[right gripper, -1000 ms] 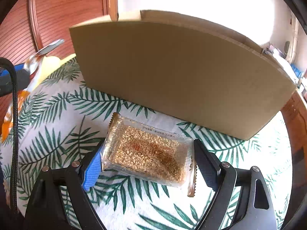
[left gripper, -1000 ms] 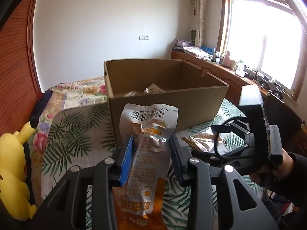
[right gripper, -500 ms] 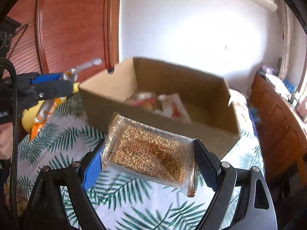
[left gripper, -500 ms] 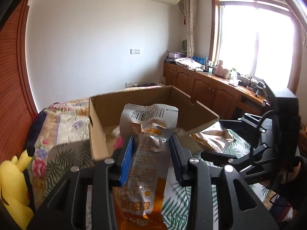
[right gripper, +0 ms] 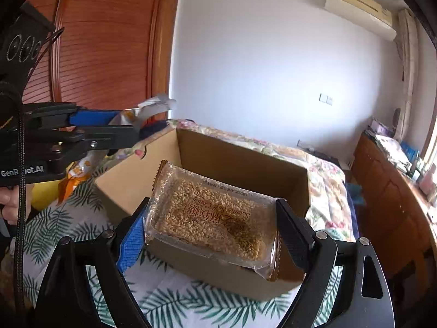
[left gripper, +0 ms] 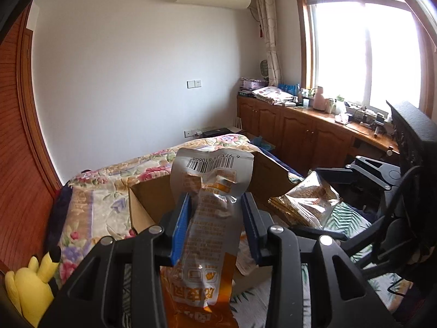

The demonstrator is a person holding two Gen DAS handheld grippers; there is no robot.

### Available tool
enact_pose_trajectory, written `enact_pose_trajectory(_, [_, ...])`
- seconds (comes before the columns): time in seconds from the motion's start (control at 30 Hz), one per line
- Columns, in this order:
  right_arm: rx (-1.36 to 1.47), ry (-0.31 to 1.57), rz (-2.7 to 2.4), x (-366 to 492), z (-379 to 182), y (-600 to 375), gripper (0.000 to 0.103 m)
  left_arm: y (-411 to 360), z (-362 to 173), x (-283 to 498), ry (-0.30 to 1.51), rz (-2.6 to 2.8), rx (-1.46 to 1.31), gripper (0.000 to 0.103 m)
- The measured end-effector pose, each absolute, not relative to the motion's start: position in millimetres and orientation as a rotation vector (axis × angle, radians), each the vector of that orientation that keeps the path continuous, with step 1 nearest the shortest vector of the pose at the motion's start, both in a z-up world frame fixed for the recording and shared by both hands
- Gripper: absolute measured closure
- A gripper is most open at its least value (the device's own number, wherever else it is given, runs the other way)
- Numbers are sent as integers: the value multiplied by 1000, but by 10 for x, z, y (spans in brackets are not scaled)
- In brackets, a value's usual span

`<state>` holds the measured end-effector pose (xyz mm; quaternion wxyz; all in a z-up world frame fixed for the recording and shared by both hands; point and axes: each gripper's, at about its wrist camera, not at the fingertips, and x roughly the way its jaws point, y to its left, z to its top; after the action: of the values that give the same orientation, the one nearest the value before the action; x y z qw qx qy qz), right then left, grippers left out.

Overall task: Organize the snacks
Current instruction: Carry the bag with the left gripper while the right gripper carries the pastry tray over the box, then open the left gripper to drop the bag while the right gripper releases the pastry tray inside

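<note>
My left gripper [left gripper: 215, 224] is shut on a silver and orange snack pouch [left gripper: 210, 218] with a barcode at its top, held up over the near edge of the open cardboard box [left gripper: 142, 213]. My right gripper [right gripper: 210, 229] is shut on a clear pack of sesame candy [right gripper: 213, 213], which hangs above the same box [right gripper: 245, 164]. In the right wrist view the left gripper [right gripper: 131, 128] reaches in from the left, the pouch [right gripper: 142, 109] sticking out past its tips. The left wrist view shows the sesame pack [left gripper: 306, 199] to the right, between the right gripper's fingers [left gripper: 338, 169].
The box stands on a leaf-print cloth [right gripper: 54, 227] over a bed with a floral cover [left gripper: 90, 191]. A yellow plush toy [left gripper: 30, 287] lies at the bed's left edge. Wooden cabinets [left gripper: 300, 134] with clutter run under the window at right. A wooden wardrobe [right gripper: 103, 41] stands behind.
Both grippers have risen with their snacks from table level to above the box. The box now looks lower in both views and its inside shows in the right wrist view.
</note>
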<state>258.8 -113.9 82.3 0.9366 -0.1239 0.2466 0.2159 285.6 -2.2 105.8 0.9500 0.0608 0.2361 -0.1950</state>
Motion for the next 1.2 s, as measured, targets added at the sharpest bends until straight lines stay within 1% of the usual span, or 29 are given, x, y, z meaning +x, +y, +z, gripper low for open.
enact_pose_trajectory(0.3, [-222, 532, 446, 2975, 656, -1191, 14, -132, 742, 3382, 527, -350, 98, 67])
enact_pose_trajectory(0.33, [-215, 539, 448, 3015, 626, -1196, 14, -136, 709, 3431, 534, -347, 91, 69])
enact_pose_trajectory(0.47, [-191, 573, 456, 3164, 498, -1202, 14, -145, 587, 3540, 561, -327, 82, 72])
enact_pose_trajectory(0.5, [-190, 582, 458, 3223, 460, -1206, 14, -147, 561, 3548, 563, -322, 86, 75])
enact_pose_trajectory(0.7, [-199, 626, 460, 3272, 304, -1158, 14, -191, 486, 3535, 583, -319, 91, 75])
enact_pose_trajectory(0.87, [-184, 655, 462, 3325, 234, -1170, 13, -202, 461, 3479, 594, -321, 100, 73])
enact_pose_trajectory(1.03, [-172, 671, 457, 3339, 209, -1164, 8, -205, 447, 3360, 584, -301, 123, 72])
enact_pose_trajectory(1.2, [-169, 656, 440, 3293, 238, -1185, 7, -155, 466, 3221, 588, -293, 114, 72])
